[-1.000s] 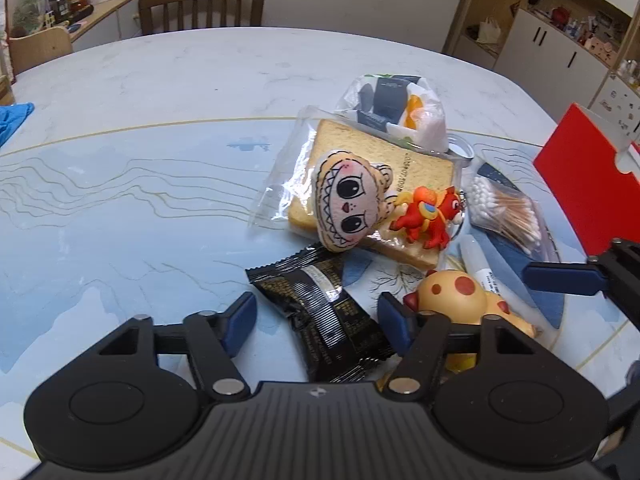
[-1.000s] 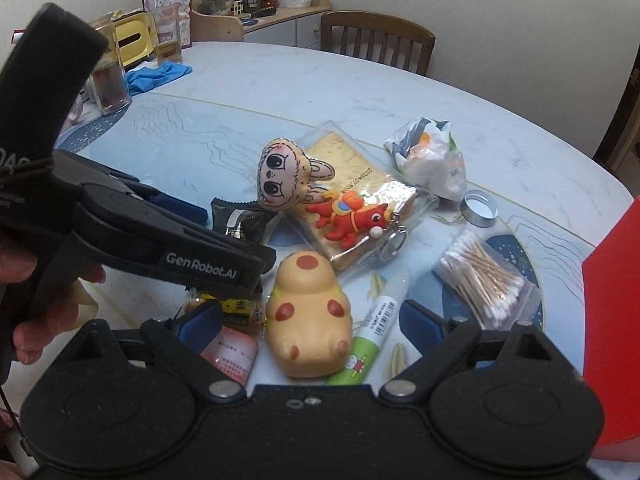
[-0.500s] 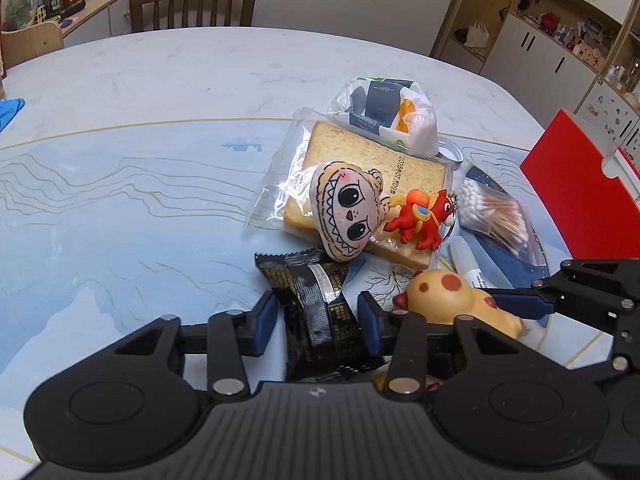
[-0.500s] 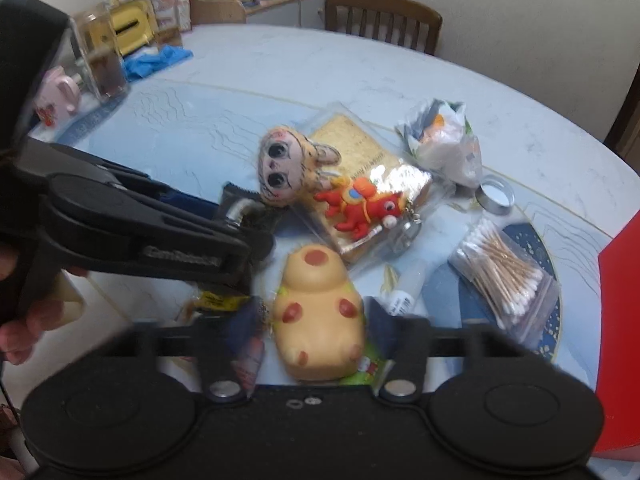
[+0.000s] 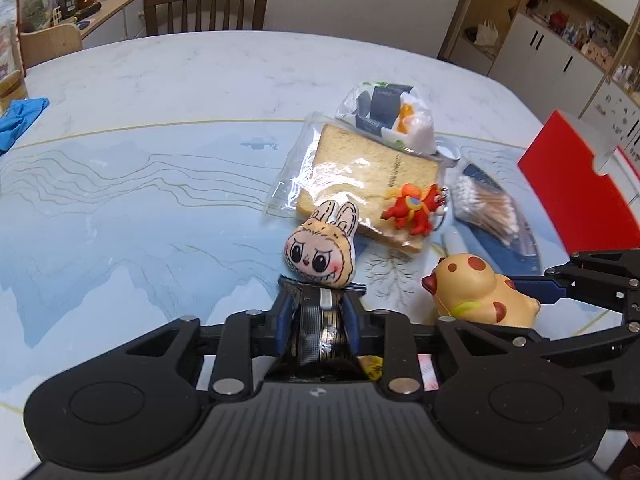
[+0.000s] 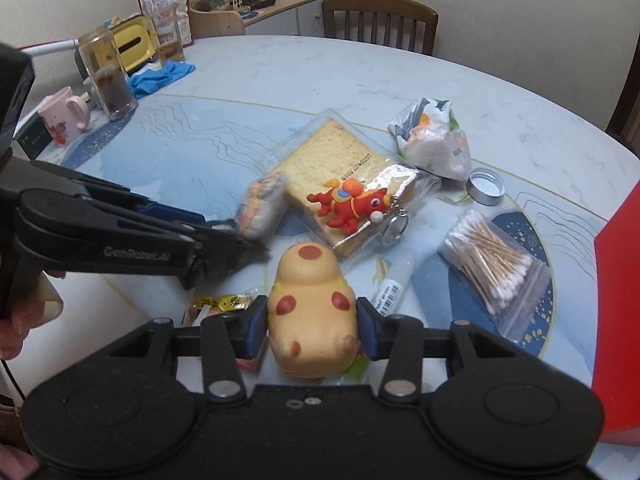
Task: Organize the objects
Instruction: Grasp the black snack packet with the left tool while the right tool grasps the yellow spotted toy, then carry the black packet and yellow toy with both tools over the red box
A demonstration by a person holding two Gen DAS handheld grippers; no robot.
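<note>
Gripping at once, both tools have closed on separate things near the table's front edge: the left gripper (image 5: 318, 320) pinches a black foil snack packet (image 5: 320, 322) across its width, the packet's long axis running straight out along the fingers, while the right gripper (image 6: 312, 322) squeezes the flanks of a soft yellow spotted squishy toy (image 6: 310, 312), its blunt head pointing away from the camera. A plush doll head (image 5: 320, 250) with rabbit ears leans on the packet's far end, touching it, so lifting the packet will probably tip the doll. Just beyond lie a bagged slice of toast (image 5: 360, 172) in glossy clear plastic with a red rubbery horse keychain (image 6: 348, 204) resting on it, a crinkled snack bag (image 5: 390, 118), a zip bag of cotton swabs (image 6: 496, 264), a white glue tube (image 6: 394, 280) beside the toy, and a metal lid (image 6: 486, 186) on the marble-patterned table (image 5: 160, 120).
</note>
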